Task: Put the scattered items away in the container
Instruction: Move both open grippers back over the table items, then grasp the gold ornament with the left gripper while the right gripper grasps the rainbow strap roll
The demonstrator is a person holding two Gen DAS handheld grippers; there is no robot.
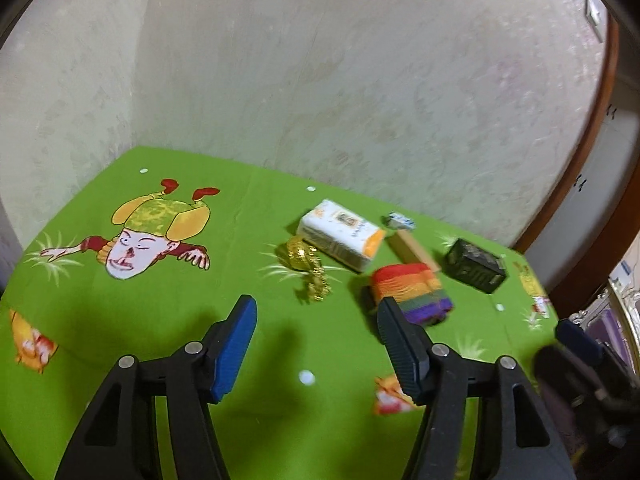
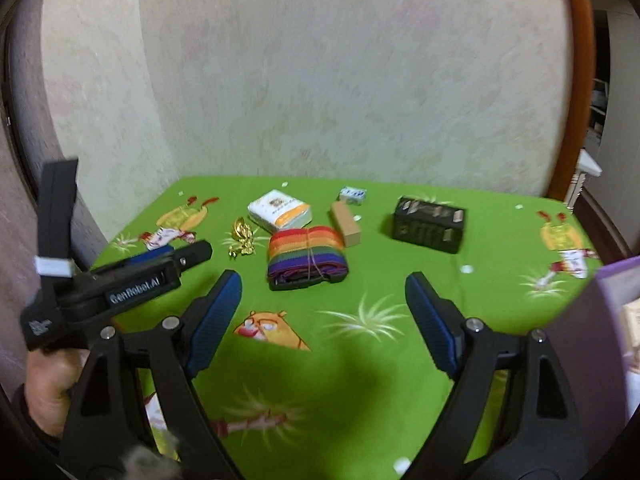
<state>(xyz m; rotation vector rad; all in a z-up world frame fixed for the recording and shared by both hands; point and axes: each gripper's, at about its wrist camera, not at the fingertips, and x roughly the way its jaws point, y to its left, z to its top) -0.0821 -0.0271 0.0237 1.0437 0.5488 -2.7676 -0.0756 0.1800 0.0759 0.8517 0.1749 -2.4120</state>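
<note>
Scattered on the green cartoon cloth: a rainbow strap bundle [image 1: 412, 290] [image 2: 306, 256], a white-and-orange tissue pack [image 1: 342, 234] [image 2: 279, 209], a gold trinket [image 1: 308, 270] [image 2: 241, 236], a wooden block [image 1: 412, 249] [image 2: 345, 224], a small blue-white packet [image 1: 398, 221] [image 2: 352, 194] and a black box [image 1: 476, 266] [image 2: 430, 224]. My left gripper [image 1: 318, 312] is open and empty, just short of the rainbow bundle. My right gripper [image 2: 324, 290] is open and empty, in front of the same bundle. A purple container [image 2: 616, 280] shows at the right edge.
The green cloth [image 1: 160, 312] covers a table set against a pale wall [image 1: 320, 80]. The left gripper's body and the hand holding it [image 2: 120, 280] sit at the left of the right wrist view. A wooden door frame [image 2: 576, 80] stands at the right.
</note>
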